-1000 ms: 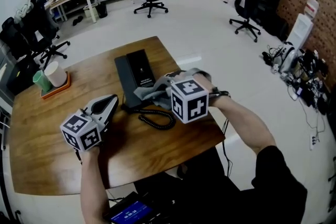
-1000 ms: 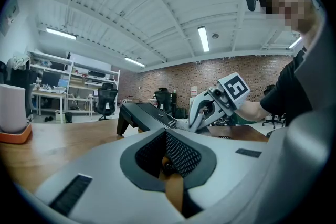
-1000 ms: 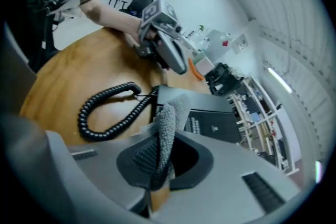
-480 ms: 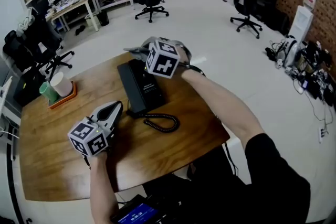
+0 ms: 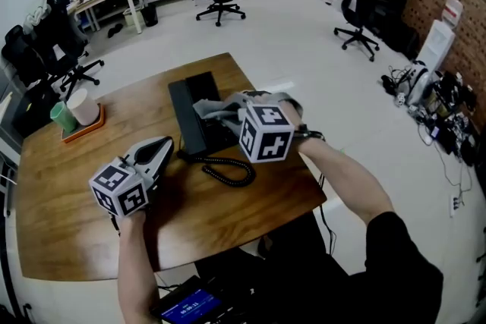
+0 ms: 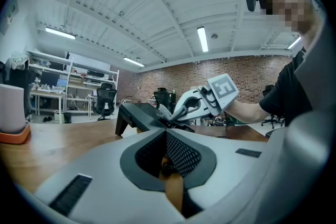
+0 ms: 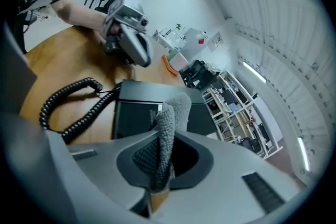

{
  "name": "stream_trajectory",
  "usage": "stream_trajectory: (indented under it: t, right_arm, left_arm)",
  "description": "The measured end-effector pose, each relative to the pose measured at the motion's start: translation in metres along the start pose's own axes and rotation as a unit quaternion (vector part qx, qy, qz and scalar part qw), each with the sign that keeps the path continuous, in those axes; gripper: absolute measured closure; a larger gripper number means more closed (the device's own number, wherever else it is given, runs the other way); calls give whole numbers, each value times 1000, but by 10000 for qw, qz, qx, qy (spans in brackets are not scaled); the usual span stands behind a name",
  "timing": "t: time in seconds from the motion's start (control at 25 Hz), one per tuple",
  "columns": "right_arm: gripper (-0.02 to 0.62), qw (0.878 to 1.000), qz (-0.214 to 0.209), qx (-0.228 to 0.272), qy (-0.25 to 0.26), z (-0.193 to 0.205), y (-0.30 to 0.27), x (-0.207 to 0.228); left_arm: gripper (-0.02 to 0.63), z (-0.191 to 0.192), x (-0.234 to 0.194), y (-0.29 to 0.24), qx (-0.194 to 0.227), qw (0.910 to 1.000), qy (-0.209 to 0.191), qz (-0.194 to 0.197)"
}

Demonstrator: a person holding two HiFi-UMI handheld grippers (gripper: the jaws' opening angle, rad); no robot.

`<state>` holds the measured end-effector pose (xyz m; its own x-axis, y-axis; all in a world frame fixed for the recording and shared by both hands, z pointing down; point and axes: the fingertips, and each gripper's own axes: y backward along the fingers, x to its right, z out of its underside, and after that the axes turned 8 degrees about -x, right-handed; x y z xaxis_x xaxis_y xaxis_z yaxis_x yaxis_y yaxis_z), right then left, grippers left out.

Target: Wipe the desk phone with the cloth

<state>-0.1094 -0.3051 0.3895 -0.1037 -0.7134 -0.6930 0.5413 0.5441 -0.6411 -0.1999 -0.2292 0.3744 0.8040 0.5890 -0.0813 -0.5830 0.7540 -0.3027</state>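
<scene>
I judge the wipe to be under way, not finished. My right tool (image 7: 160,165) is pinching the grey cloth (image 7: 169,126), a fold of it standing up out of the closed jaws. It is down on the dark top face of the desk phone (image 5: 199,114), about midway along its length. How much of that face has been covered I cannot say. No view shows dust or streaks to go by. By my reckoning the far end of the phone, its near edge and the handset side could all still want a pass.

My left tool (image 5: 157,150) is pressed together with nothing in it. It sits low over the tabletop (image 5: 76,201), near the phone's left side and clear of it. It plays no part in the wipe right now. The coiled cord (image 5: 228,172) loops on the wood just in front of the phone.

The head view gives me the layout, but the marker cube hides the pinch itself. Only the right gripper view shows the cloth clamped, with the phone's panel straight beneath it. The left gripper view adds a low side-on look. From there the phone is propped at a slant on its stand, and the right tool's tip meets the sloped face. Neither of the other views shows that tilt.
</scene>
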Motion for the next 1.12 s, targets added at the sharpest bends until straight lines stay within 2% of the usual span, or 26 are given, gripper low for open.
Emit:
stream_trajectory:
  t: [0.2, 0.28, 0.4, 0.48, 0.6, 0.64, 0.72, 0.92, 1.12]
  right_arm:
    - [571, 9983, -549, 122, 167, -1, 20, -51]
    - [571, 9965, -801, 224, 81, -2, 28, -61]
    - [571, 9911, -847, 838, -592, -18, 40, -50]
    - [571, 9745, -839, 1586, -1350, -37, 55, -32]
    - [571, 9329, -532, 2708, -2312, -58, 83, 0]
    - [571, 9226, -348, 2945, -2467, -60, 91, 8]
    - [571, 9104, -14, 3241, -2572, -58, 100, 15]
    - [571, 8973, 414, 3610, -2507, -53, 119, 16]
    - [572, 8997, 482, 3695, -2275, -61, 125, 7]
  left_arm:
    - [614, 1, -1, -1, 15, 10000, 25, 15]
    - [614, 1, 0, -1, 3, 10000, 37, 28]
    - [614, 1, 0, 0, -8, 10000, 32, 35]
    - [614, 2, 1, 0, -1, 10000, 30, 51]
    - [614, 2, 3, 0, 4, 10000, 34, 94]
    - [614, 2, 4, 0, 3, 9999, 34, 109]
    - [614, 2, 7, -1, -4, 9999, 29, 137]
    - [614, 2, 8, 1, -7, 9999, -14, 152]
    - [614, 1, 8, 1, 7, 9998, -15, 175]
